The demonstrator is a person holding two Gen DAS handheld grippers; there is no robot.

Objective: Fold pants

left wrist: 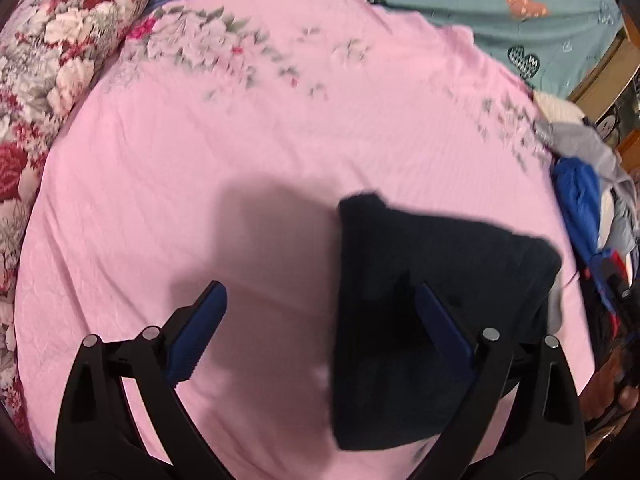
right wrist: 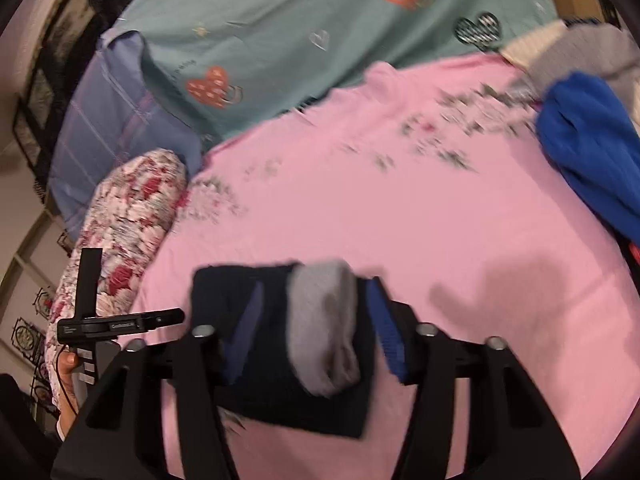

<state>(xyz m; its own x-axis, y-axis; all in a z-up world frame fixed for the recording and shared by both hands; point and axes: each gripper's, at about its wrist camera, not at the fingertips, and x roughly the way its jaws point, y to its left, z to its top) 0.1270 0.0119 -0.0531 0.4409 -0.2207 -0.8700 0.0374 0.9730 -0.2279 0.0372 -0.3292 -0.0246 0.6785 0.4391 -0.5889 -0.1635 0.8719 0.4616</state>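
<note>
Pink bedsheet (left wrist: pixel 240 140) under folded dark pants (right wrist: pixel 280 380); both tools, left (left wrist: pixel 320 328) and right (right wrist: pixel 316 332), gape open, gripping nothing.

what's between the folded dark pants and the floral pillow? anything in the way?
Only bare pink sheet between the folded dark pants and the floral pillow, clearest in the left wrist view.

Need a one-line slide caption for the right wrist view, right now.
Right gripper straddling folded dark pants with grey lining showing, on the pink floral sheet.

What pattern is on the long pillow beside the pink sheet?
Red and white roses on the pillow, clearest in the left wrist view.
</note>
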